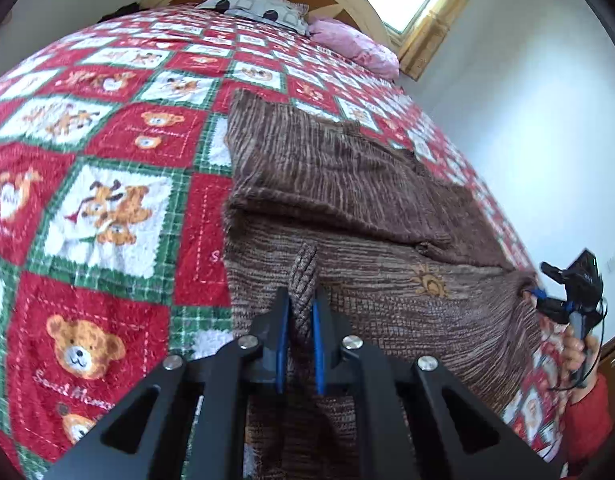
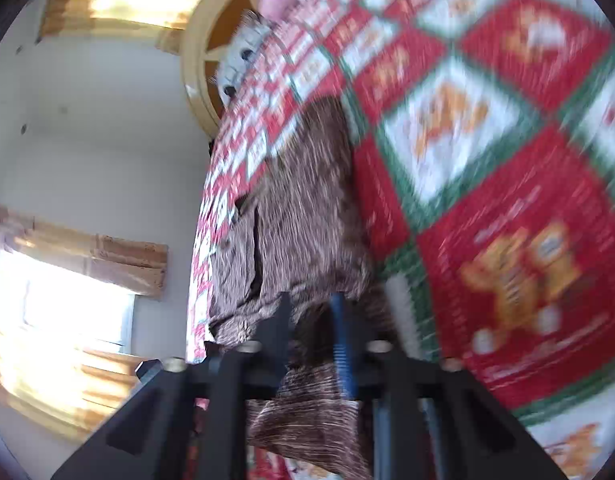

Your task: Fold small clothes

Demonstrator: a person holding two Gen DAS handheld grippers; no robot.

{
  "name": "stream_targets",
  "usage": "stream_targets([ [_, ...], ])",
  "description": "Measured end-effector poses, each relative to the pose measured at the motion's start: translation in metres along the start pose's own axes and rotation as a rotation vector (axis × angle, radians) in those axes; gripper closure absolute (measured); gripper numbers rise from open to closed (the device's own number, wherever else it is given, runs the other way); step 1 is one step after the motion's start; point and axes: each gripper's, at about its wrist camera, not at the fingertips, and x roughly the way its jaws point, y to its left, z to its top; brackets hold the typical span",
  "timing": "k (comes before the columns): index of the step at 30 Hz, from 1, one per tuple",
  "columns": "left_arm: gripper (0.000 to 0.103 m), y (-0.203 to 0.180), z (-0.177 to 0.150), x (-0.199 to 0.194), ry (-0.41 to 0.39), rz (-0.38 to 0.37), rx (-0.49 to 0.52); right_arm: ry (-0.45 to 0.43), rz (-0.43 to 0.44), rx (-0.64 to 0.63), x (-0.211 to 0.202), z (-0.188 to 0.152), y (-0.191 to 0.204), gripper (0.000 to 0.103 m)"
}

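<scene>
- Pinching a raised ridge of fabric, the left gripper [image 1: 301,312] has its blue-padded jaws closed tight on the near hem of the brown knit sweater [image 1: 347,184]; the cloth stands up between the jaws.
- The sweater lies on the bed, spread over the red, green and white teddy-bear quilt [image 1: 107,184], toward the quilt's right edge. One part is already laid over the body, so a fold line crosses it, and a small sun motif [image 1: 429,282] shows on the lower layer.
- The right gripper [image 1: 545,292] appears in the left wrist view at the sweater's far right corner, its tips at the cloth, with the person's hand [image 1: 579,354] on the handle.
- In the right wrist view, which is blurred, brown knit sits between the right gripper's jaws and hangs below them, so I judge it clamped on the sweater too.
- Step in hand, as I judge it: both near corners of the hem are gripped, ready to fold the lower part up over the rest.
- Next move calls for lifting both corners evenly and carrying them toward the pillows [image 1: 259,6], keeping the hem taut so the knit does not sag or bunch, then laying edge on edge before letting go.
</scene>
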Motion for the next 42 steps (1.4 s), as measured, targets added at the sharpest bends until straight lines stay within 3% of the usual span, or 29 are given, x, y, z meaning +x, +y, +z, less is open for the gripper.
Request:
stream_targets([
  [1,0.092,0.0,0.0,0.0,-0.001,-0.001,0.001,-0.03,-0.015,-0.031,-0.007,0.0,0.003,0.035],
  [2,0.092,0.0,0.0,0.0,-0.004,0.003,0.008,-0.063,-0.031,-0.068,-0.015,-0.001,0.007,0.03],
  [4,0.091,-0.003,0.0,0.0,-0.01,0.012,0.024,-0.1,-0.077,-0.184,-0.025,-0.006,0.02,0.03],
  [10,0.086,-0.005,0.001,0.002,-0.011,-0.02,0.034,-0.052,-0.269,-0.611,0.002,-0.041,0.069,0.03],
  [15,0.063,-0.01,0.004,0.003,0.012,-0.071,0.047,-0.029,-0.402,-0.764,0.04,-0.046,0.074,0.03],
  [17,0.041,-0.015,0.005,0.002,0.023,-0.073,0.076,-0.022,-0.41,-0.785,0.045,-0.046,0.074,0.031],
  [19,0.035,-0.019,0.005,0.003,0.024,-0.064,0.101,0.014,-0.406,-0.807,0.055,-0.049,0.076,0.031],
  [20,0.035,-0.021,0.006,0.004,0.025,-0.048,0.116,0.032,-0.417,-0.821,0.061,-0.052,0.077,0.039],
  [22,0.038,-0.022,0.005,0.006,0.02,-0.044,0.129,0.054,-0.495,-0.875,0.072,-0.058,0.077,0.053],
  [23,0.05,-0.023,0.004,0.007,0.015,-0.039,0.138,0.054,-0.497,-0.891,0.073,-0.061,0.079,0.069],
  [24,0.061,-0.024,0.002,0.008,0.016,-0.031,0.152,0.059,-0.476,-0.884,0.072,-0.062,0.08,0.077],
  [25,0.088,-0.025,0.001,0.009,0.022,-0.017,0.16,0.061,-0.48,-0.879,0.072,-0.062,0.082,0.082],
  [26,0.093,-0.025,-0.001,0.011,0.026,0.006,0.163,0.058,-0.492,-0.879,0.073,-0.062,0.084,0.086],
  [28,0.093,-0.024,-0.005,0.005,0.0,0.014,0.163,0.049,-0.488,-0.866,0.07,-0.064,0.087,0.092],
  [33,0.093,-0.03,-0.007,-0.026,-0.087,0.011,0.166,-0.033,-0.441,-0.825,0.043,-0.068,0.099,0.093],
  [36,0.093,-0.029,0.0,-0.045,-0.144,-0.023,0.12,-0.094,-0.408,-0.81,0.021,-0.07,0.109,0.093],
  [42,0.093,-0.043,0.028,-0.058,-0.217,-0.001,0.103,-0.179,-0.358,-0.82,-0.004,-0.062,0.135,0.093],
])
